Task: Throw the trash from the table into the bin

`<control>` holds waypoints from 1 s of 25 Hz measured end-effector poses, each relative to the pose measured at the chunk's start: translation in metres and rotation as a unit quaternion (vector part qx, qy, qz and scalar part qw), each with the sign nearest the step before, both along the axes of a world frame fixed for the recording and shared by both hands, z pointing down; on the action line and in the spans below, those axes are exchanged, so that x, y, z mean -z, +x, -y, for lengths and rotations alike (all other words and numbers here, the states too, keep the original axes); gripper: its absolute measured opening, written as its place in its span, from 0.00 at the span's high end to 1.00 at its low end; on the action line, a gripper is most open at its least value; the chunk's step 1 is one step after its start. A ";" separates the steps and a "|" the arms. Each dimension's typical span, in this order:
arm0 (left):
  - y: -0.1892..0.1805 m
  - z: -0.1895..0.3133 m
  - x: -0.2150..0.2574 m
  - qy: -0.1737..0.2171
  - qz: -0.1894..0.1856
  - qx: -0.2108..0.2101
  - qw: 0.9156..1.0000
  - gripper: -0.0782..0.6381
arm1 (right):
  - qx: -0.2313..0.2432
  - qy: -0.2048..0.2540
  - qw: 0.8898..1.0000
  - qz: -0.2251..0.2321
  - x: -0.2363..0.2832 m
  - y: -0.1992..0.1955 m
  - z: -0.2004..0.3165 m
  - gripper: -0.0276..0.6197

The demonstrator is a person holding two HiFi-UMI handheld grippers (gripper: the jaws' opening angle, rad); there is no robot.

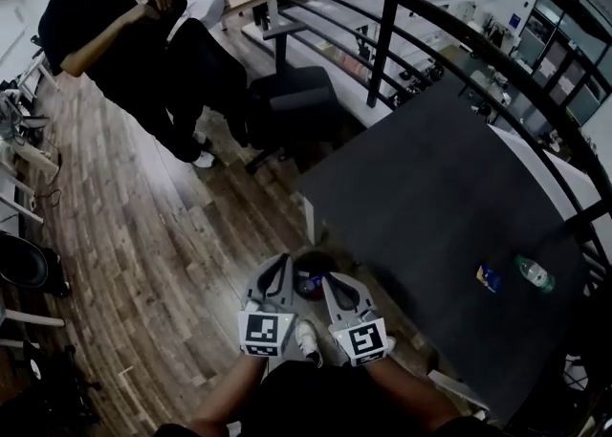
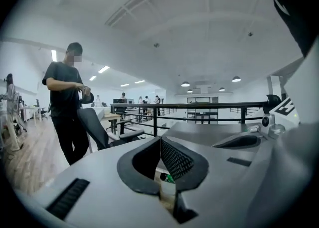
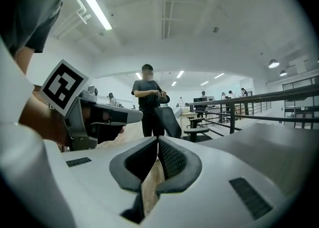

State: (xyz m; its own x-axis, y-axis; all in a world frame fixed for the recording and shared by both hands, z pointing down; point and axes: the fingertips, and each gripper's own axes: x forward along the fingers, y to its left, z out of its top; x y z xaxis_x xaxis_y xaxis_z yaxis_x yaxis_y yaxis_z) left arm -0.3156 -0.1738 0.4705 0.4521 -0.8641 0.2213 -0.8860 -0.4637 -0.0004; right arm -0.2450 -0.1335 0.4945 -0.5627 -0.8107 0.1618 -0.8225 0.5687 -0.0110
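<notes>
Your L gripper (image 1: 281, 261) and R gripper (image 1: 332, 279): jaws pressed together, empty, flanking the bin (image 1: 312, 257). Bottle (image 1: 532, 274) & blue packet (image 1: 489, 278) lie on table (image 1: 430, 186), right of bin.

The head view is dim and contrasty: the dark grey rectangular tabletop (image 1: 430, 206) reads nearly black, and the brown wooden plank floor (image 1: 124, 234) shows a soft sheen. Both gripper views are bright under long white ceiling tube lights (image 3: 97, 8) (slightly glaring), strongly fisheye-bent, with black vignetted corners and a soft near foreground.
</notes>
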 end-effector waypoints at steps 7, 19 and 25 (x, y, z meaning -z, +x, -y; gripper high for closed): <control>0.003 -0.010 0.046 0.020 -0.032 0.001 0.999 0.86 | 0.017 0.060 0.998 0.002 0.056 -0.009 0.003 0.92; 0.020 -0.025 0.060 0.014 -0.039 -0.019 0.999 0.86 | 0.020 0.094 0.995 0.002 0.094 0.009 0.004 0.92; 0.042 -0.028 0.063 0.013 -0.044 -0.035 0.998 0.86 | 0.004 0.091 0.996 -0.006 0.098 0.029 -0.003 0.92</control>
